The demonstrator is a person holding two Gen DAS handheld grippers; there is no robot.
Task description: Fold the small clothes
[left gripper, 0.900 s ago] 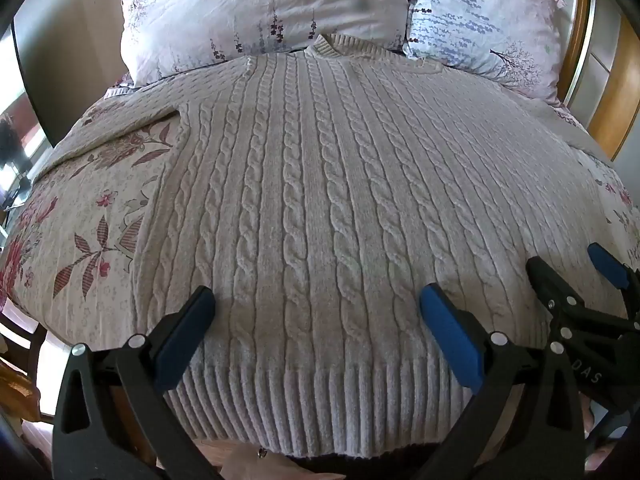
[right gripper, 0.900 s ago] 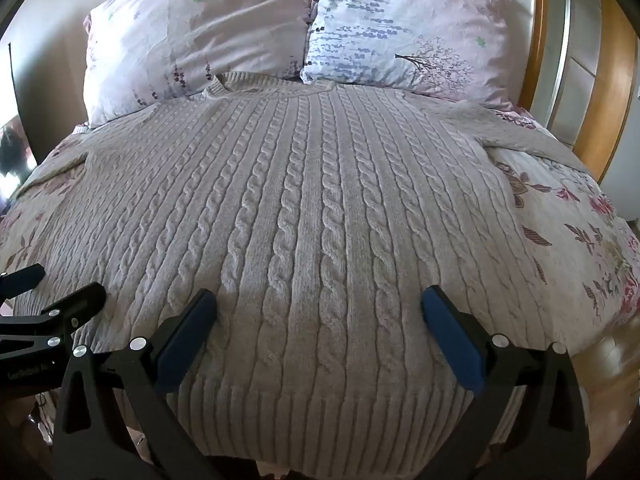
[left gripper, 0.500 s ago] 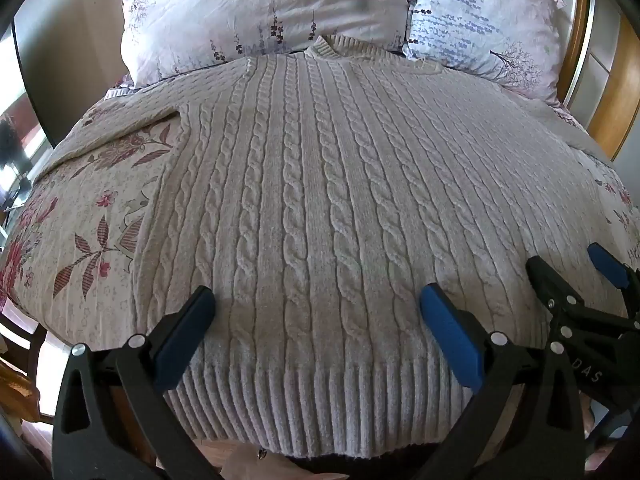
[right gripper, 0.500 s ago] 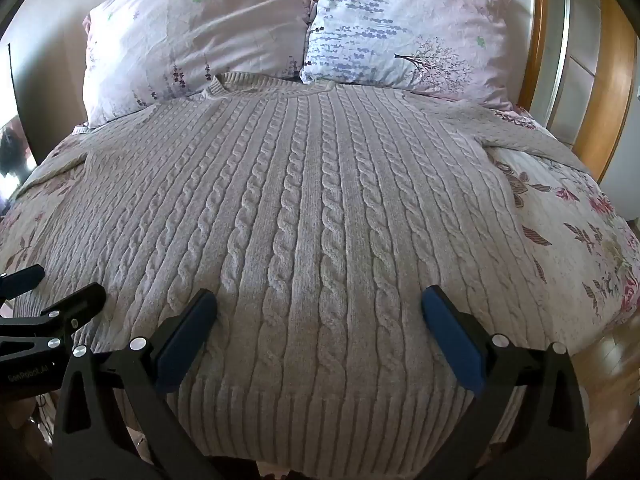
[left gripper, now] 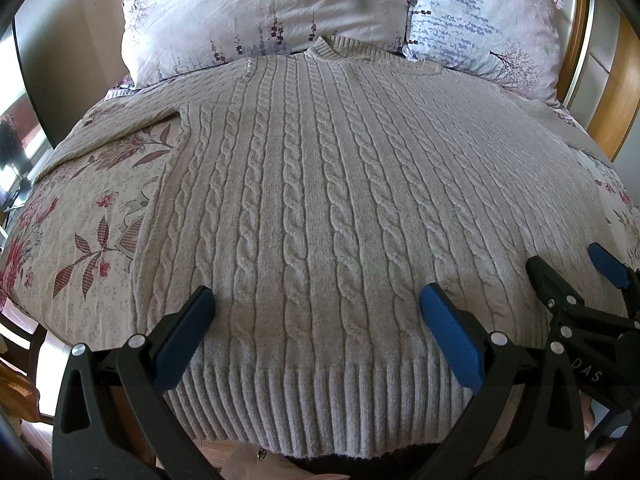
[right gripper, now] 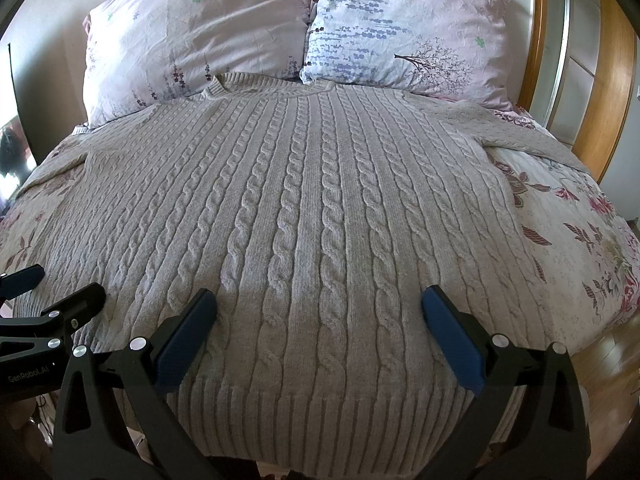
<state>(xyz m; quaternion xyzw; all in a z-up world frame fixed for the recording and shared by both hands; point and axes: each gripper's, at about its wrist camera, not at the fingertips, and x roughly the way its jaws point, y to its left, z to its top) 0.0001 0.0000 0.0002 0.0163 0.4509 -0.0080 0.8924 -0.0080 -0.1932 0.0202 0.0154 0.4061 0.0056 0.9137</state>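
Observation:
A beige cable-knit sweater lies flat, front up, on the bed, collar toward the pillows and ribbed hem nearest me; it also fills the right wrist view. Its sleeves spread out to both sides. My left gripper is open and empty, hovering over the hem's left half. My right gripper is open and empty over the hem's right half. The right gripper also shows at the right edge of the left wrist view, and the left gripper at the left edge of the right wrist view.
Two floral pillows stand at the head of the bed. A floral bedspread shows beside the sweater. A wooden headboard frame curves at the right. Wooden floor lies beyond the bed's right edge.

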